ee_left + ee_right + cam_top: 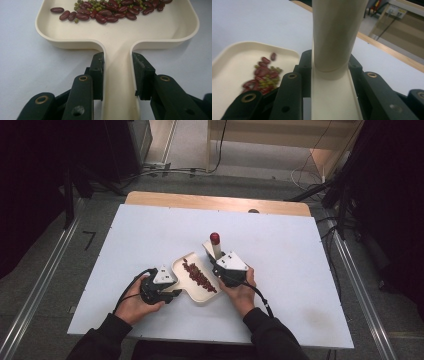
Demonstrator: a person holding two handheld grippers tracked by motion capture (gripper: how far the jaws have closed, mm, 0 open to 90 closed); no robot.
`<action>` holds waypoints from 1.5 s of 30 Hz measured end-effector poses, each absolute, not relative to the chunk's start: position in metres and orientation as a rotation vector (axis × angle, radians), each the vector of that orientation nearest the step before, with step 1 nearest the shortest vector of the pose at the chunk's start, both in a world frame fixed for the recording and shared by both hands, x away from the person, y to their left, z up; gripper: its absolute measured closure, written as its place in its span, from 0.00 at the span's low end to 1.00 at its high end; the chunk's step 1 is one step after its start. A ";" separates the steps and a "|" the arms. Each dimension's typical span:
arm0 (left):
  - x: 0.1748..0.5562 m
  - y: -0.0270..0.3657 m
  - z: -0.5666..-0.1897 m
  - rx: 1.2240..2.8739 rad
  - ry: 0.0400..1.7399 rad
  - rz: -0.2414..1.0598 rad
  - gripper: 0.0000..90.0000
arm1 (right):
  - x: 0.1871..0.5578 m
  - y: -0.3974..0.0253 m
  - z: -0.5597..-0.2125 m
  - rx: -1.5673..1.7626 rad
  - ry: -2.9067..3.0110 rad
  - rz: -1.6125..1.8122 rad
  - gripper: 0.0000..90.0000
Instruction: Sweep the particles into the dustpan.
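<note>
We see the cream tray (196, 281) flat on the white bench (280, 270), approx. centre, just ahead of both hands. It carries a diagonal line of red beans (200, 276) w/ small green beans (96, 5) mixed in.

L gripper (171, 294): its fingers (98, 72) are closed onto the tray's handle, one each side, both touching the handle walls in the left gripper view. The tray body lies beyond the fingers, beans at the far end.

R gripper (216, 266): its fingers (305, 65) are closed on the flat handle of a cream scoop (334, 37), which stands nearly upright. In the high view the scoop (217, 249) rises just beside the tray's far right corner, w/ a dark red rounded top. We can't tell what that top is. The beans look blurred in the right gripper view.
</note>
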State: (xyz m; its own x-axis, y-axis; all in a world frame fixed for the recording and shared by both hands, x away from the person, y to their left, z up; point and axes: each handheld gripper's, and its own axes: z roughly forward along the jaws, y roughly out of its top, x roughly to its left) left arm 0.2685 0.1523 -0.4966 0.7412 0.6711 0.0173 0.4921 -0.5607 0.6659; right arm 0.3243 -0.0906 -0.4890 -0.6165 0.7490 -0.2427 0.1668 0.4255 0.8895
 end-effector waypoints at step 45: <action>0.262 0.166 -0.507 2.186 0.999 0.439 0.74 | 0.333 -0.157 -0.468 0.974 1.960 1.318 0.71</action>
State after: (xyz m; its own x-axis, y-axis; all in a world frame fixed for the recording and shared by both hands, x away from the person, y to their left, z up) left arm 0.2621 0.1657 -0.5067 0.6475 0.7617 0.0213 0.5307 -0.4708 0.7048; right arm 0.3331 -0.1567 -0.4679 -0.5668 0.8214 -0.0640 0.2506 0.2458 0.9364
